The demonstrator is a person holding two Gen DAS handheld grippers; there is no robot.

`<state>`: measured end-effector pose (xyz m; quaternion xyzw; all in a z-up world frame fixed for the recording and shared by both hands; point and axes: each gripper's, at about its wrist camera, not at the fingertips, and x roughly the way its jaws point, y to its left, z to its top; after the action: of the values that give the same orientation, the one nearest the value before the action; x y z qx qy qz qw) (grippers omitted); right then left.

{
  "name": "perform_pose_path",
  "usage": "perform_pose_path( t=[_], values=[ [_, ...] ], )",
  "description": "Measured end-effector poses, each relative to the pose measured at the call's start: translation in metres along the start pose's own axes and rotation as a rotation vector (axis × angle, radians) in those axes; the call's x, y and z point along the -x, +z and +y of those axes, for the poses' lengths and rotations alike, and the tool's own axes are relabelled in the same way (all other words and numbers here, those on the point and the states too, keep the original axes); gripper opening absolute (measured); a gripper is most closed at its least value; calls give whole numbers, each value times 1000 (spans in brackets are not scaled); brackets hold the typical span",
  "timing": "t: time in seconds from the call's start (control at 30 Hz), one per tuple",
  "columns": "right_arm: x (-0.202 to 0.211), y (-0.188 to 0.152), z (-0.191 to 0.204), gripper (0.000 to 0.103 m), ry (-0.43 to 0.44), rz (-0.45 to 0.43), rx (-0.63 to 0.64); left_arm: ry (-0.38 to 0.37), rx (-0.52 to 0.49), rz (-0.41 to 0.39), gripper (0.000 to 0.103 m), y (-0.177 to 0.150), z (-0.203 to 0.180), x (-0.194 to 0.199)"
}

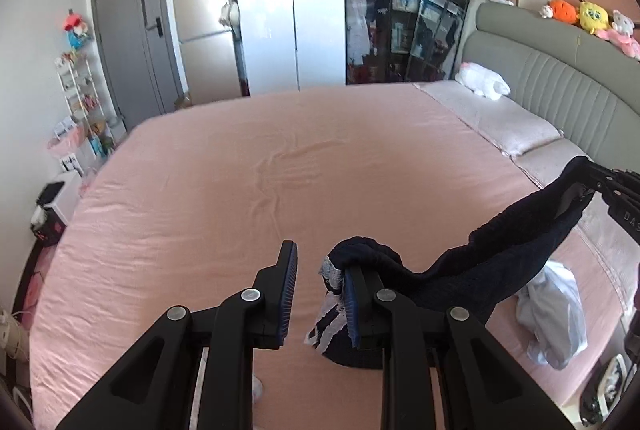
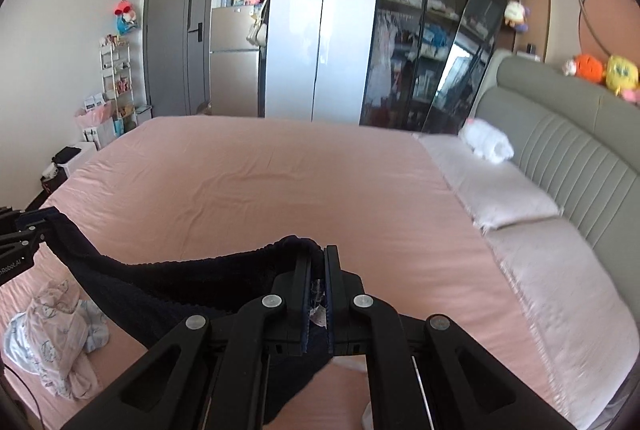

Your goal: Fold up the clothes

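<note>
Navy knit garment (image 1: 500,250) slung over pink bed (image 1: 240,189); right gripper (image 2: 317,294) clamped tight on one end; left gripper (image 1: 320,294) jaws apart, lace-trimmed end draped over one finger; probably soft, floppy; pinch corners.

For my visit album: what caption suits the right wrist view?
Right claw shut on a dark navy garment above the pink bed.

A garment (image 2: 168,286) hangs between both grippers above the bed (image 1: 240,189); crumpled clothes (image 2: 56,342) lie beneath, pillows (image 2: 500,197) right
</note>
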<state>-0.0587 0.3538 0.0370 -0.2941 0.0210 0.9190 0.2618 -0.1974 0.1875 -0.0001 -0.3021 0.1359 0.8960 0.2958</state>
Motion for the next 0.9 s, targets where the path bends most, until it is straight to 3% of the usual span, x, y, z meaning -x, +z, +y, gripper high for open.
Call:
perform_pose_path(
  t=[0.2, 0.3, 0.43, 0.7, 0.9],
  values=[
    [-4, 27, 11, 3, -22, -34, 42, 91, -77, -87, 20, 23, -4, 2],
    [-14, 40, 12, 3, -21, -24, 28, 107, -49, -85, 20, 33, 7, -6],
    [-31, 41, 14, 3, -15, -6, 13, 69, 29, -96, 19, 33, 21, -10],
    [-68, -17, 28, 3, 42, 124, 73, 18, -6, -6, 19, -18, 9, -24],
    [-58, -72, 45, 3, 79, 153, 191, -50, 31, 45, 19, -70, 1, -11]
  ],
)
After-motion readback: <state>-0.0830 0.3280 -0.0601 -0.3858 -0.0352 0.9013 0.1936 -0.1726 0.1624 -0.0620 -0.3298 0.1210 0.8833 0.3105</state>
